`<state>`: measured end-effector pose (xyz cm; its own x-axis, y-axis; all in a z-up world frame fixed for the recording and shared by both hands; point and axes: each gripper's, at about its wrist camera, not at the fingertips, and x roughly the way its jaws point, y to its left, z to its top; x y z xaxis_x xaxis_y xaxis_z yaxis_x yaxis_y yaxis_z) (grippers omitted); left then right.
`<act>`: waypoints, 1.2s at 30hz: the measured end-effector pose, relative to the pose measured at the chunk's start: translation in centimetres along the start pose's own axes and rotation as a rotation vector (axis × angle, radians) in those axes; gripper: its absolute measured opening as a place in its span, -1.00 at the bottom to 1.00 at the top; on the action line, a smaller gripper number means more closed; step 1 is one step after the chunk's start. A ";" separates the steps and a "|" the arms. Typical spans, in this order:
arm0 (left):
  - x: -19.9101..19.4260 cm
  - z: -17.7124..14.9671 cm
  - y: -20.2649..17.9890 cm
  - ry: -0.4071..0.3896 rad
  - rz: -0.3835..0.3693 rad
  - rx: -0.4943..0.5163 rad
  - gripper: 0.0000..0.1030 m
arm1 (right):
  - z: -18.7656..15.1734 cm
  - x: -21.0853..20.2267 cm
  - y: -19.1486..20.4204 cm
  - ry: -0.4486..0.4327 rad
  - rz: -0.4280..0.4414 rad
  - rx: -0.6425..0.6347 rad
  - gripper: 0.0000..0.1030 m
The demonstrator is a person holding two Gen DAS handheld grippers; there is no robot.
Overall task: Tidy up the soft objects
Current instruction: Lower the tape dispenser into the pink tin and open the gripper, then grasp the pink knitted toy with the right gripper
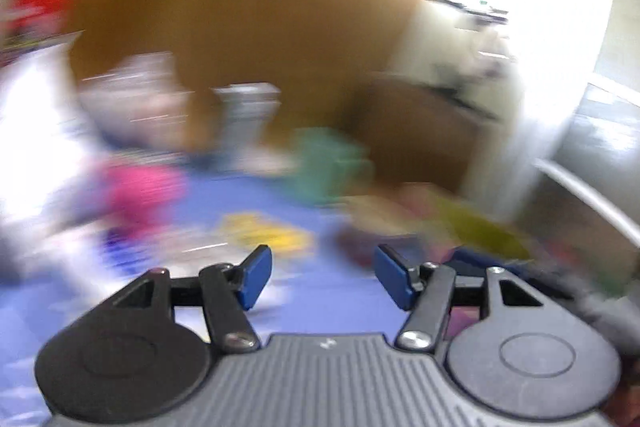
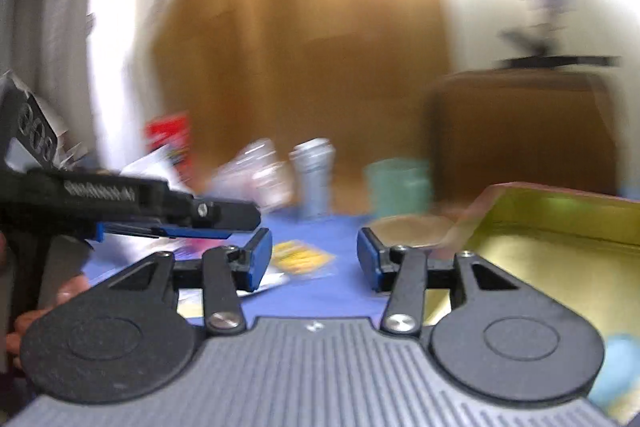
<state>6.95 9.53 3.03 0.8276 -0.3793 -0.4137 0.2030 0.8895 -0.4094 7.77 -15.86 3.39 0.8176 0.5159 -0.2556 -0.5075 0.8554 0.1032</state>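
in right view only: yellow-green tray (image 2: 560, 251); left gripper (image 2: 224, 227)

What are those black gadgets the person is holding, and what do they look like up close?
They are two matching hand-held grippers. The left gripper and the right gripper each have a ribbed grey body, two round black discs, black link bars with silver screws, and blue pads on the jaws. In the right wrist view, the left gripper shows side-on as a black bar with a blue edge and a row of white markings too blurred to read.
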 end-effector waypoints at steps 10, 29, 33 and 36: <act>-3.5 -1.4 10.6 -0.106 0.311 -0.124 0.08 | 1.4 17.3 6.7 0.222 0.207 0.035 0.47; -5.2 -2.3 8.2 -0.112 0.142 -0.111 0.12 | -2.3 2.5 6.9 0.218 0.136 -0.206 -0.16; -5.3 -3.8 3.8 -0.033 0.009 -0.058 0.27 | -5.0 -1.3 6.5 0.285 0.093 -0.212 -0.08; -5.1 -4.8 1.3 0.016 -0.066 -0.043 0.64 | -6.3 -2.3 6.4 0.280 0.079 -0.144 0.20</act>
<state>0.46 11.39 0.77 0.8044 -0.4413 -0.3978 0.2342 0.8509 -0.4703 0.91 -11.84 -1.42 0.6778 0.5305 -0.5090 -0.6159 0.7878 0.0010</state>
